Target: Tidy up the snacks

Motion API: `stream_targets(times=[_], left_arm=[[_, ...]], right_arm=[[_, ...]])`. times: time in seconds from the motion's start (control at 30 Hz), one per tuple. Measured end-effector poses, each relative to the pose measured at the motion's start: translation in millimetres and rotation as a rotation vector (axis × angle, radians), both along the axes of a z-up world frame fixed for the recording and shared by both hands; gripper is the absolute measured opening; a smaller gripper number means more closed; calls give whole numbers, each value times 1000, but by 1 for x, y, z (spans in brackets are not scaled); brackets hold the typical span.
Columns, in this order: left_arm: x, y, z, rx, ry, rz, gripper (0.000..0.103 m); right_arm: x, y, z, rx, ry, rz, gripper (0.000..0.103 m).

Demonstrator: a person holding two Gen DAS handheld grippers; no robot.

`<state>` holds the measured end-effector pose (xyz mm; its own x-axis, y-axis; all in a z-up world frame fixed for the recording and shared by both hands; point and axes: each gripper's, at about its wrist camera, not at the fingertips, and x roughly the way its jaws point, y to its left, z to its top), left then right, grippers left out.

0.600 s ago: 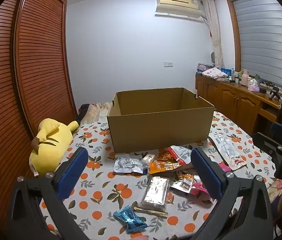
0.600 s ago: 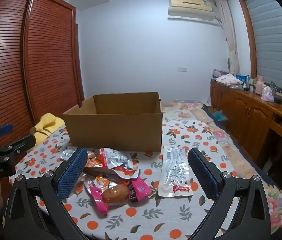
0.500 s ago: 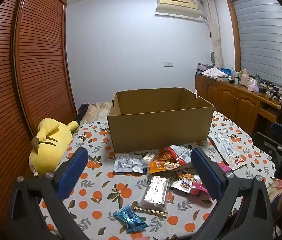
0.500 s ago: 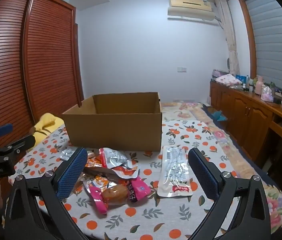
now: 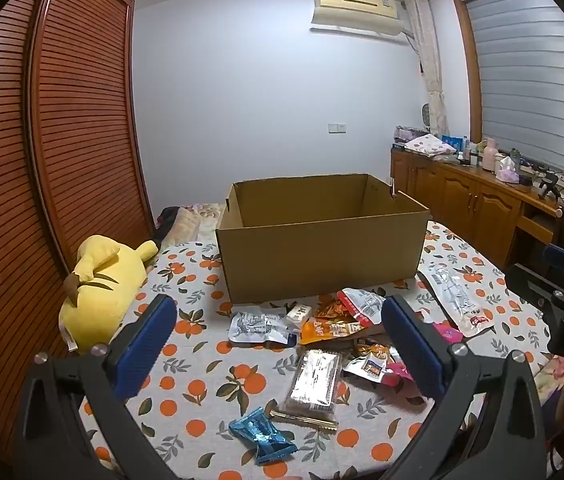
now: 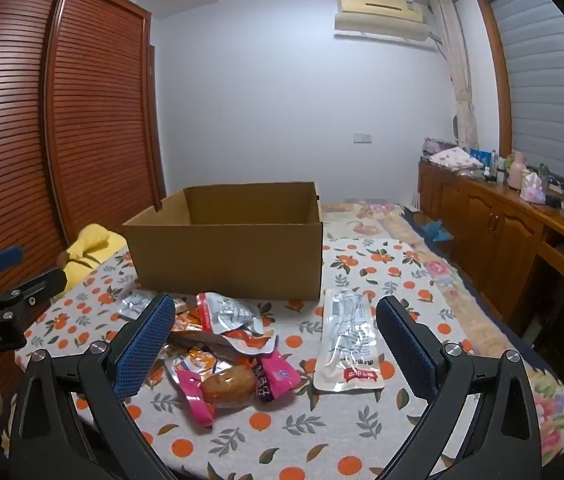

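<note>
Yellow plush toy (image 5: 101, 280) at bedspread (image 5: 201, 376) left edge, clear of work. Your left gripper (image 5: 282, 344) hovers, jaws released, nothing between. Cardboard box (image 5: 322, 264) mid-bed, mouth up, likely to receive snacks. Snack pile (image 5: 334, 328) loose just before box front wall. Long clear packet (image 6: 348, 340) right of pile, long axis toward box. Your right gripper (image 6: 273, 348) likewise spread wide, empty.

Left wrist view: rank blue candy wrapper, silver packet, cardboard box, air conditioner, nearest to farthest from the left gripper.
1. Blue candy wrapper, low between the fingers of the left gripper.
2. Silver packet, just beyond, slightly right.
3. Cardboard box, behind the snack pile.
4. Air conditioner, high on the far wall.
</note>
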<state>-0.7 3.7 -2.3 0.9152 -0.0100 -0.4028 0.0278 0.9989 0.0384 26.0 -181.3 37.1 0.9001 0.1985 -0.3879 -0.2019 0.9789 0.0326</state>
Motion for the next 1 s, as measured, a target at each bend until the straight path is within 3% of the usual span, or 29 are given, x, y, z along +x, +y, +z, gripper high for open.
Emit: stream_targets(times=[1.0], left_arm=[[-1,-2,-6,8,8,-2,103]], right_arm=[[0,-1,-1,3,4,-9,103]])
